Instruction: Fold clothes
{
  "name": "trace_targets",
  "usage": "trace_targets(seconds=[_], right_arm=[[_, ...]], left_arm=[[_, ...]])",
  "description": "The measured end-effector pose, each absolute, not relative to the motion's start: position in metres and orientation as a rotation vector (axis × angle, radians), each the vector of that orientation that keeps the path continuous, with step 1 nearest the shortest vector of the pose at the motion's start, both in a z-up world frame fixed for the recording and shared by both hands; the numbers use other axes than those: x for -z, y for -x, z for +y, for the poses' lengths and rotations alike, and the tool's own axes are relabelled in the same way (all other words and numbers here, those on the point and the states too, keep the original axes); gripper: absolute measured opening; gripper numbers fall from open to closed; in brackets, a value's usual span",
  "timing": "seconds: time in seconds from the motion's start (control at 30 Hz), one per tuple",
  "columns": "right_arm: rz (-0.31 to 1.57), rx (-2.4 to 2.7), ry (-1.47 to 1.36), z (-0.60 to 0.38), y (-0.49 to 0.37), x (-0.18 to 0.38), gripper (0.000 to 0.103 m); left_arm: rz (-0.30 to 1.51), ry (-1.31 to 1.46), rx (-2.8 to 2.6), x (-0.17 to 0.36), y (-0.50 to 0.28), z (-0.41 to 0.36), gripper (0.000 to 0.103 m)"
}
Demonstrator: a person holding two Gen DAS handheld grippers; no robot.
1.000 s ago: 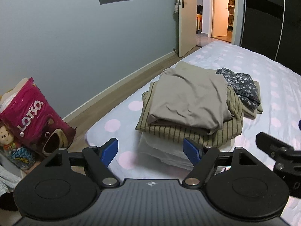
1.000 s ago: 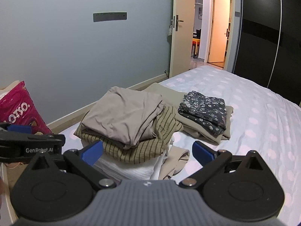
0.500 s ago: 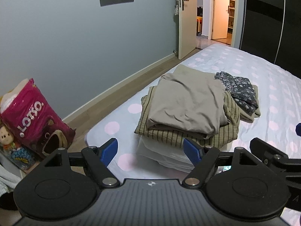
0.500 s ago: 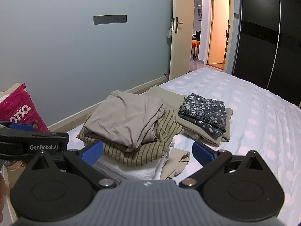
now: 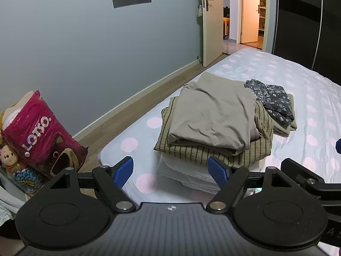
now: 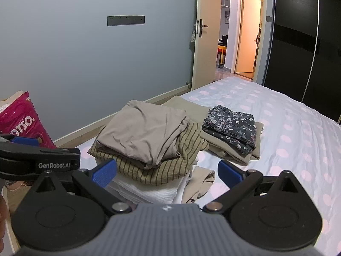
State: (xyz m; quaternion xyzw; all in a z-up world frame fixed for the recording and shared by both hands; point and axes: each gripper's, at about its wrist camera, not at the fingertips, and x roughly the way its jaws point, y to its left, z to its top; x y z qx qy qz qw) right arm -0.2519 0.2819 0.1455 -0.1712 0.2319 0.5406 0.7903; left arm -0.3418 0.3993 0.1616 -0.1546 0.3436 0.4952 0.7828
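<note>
- The bed (image 5: 298,81), in a polka-dot sheet, carries all the clothes near its foot corner; a nudge toward that edge could send them to the floor.
- The main stack (image 5: 213,132) looks top-heavy: a taupe garment (image 6: 142,132) on a striped garment (image 6: 170,170) on white cloth, overhanging. Pulling a lower layer would likely topple it.
- The floral garment (image 6: 232,125) sits on a beige piece just beside the stack; a sliding stack could rumple it.
- Left hand-held gripper (image 5: 170,170) and right hand-held gripper (image 6: 167,170) both hover with jaws apart, empty, side by side; they could collide or grab several layers together.
</note>
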Motion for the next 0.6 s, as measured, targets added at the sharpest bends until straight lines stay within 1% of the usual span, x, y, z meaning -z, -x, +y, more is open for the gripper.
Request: trace_targets(seconds=[0.6], right_arm=[[0.495, -1.165, 0.358, 0.2756, 0.2520, -0.1485, 0.102]], left_arm=[[0.731, 0.296, -1.063, -0.1671, 0.3428, 0.3948, 0.076]])
